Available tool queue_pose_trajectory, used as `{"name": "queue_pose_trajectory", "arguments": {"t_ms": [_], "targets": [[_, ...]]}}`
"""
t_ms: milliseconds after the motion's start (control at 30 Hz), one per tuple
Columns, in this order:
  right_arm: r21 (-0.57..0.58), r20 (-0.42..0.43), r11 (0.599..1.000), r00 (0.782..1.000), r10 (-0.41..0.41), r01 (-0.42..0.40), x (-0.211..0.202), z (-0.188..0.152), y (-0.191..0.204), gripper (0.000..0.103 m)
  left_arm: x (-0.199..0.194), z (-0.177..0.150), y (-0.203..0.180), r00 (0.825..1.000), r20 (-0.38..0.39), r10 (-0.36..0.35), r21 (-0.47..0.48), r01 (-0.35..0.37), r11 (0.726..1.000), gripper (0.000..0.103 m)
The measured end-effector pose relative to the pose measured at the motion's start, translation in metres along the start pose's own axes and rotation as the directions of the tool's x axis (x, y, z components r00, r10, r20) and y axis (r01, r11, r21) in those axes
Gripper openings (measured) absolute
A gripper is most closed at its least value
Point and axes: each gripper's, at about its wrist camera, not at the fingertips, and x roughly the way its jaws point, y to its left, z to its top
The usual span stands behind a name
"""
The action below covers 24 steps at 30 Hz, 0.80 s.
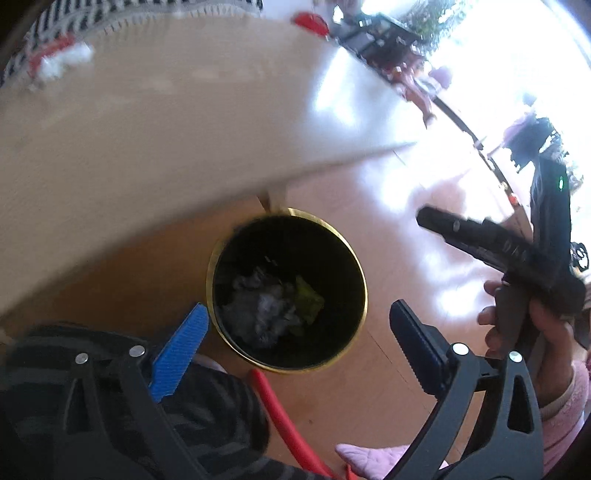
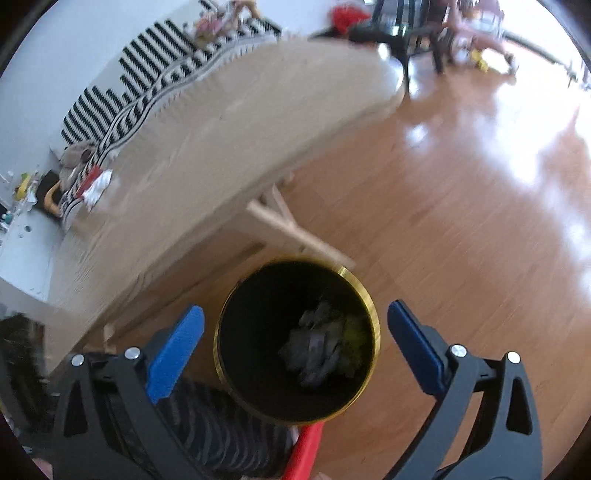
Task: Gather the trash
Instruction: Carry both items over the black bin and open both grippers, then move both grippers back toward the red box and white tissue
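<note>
A black trash bin with a gold rim (image 1: 357,266) stands on the wood floor beside the table. Crumpled grey paper (image 1: 262,306) and a yellow-green scrap (image 1: 308,301) lie in it. My left gripper (image 1: 299,341) is open and empty above the bin's near side. My right gripper (image 2: 295,339) is open and empty right over the bin (image 2: 371,295), with the crumpled paper (image 2: 317,343) below. The right gripper, held by a hand, also shows at the right of the left wrist view (image 1: 491,240). White and red trash (image 1: 59,61) lies on the table's far left, also in the right wrist view (image 2: 96,184).
A beige table (image 1: 166,129) with a striped runner (image 2: 147,96) fills the upper left. Its wooden leg (image 2: 291,229) stands by the bin. A red hose (image 1: 284,417) lies on the floor. Dark chairs (image 2: 410,33) stand far back. My striped knee (image 1: 207,410) is below.
</note>
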Motion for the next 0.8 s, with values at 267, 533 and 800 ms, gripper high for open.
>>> {"name": "queue_pose_trajectory", "arguments": {"t_ms": [267, 533, 800], "targets": [[-0.205, 0.122, 0.978, 0.991, 0.060, -0.034, -0.004, 0.025, 0.078, 0.096, -0.082, 0.033, 0.064, 0.955, 0.223, 0.195, -0.138, -0.167, 0.976, 0.097], [-0.364, 0.002, 0.924, 0.992, 0.129, -0.119, 0.060, 0.043, 0.174, 0.096, -0.106, 0.030, 0.184, 0.928, 0.162, 0.334, -0.416, -0.243, 0.877, 0.097], [-0.448, -0.081, 0.879, 0.987, 0.140, -0.162, 0.123, 0.072, 0.265, 0.096, -0.107, 0.045, 0.256, 0.911, 0.076, 0.405, -0.430, -0.337, 0.838, 0.096]]}}
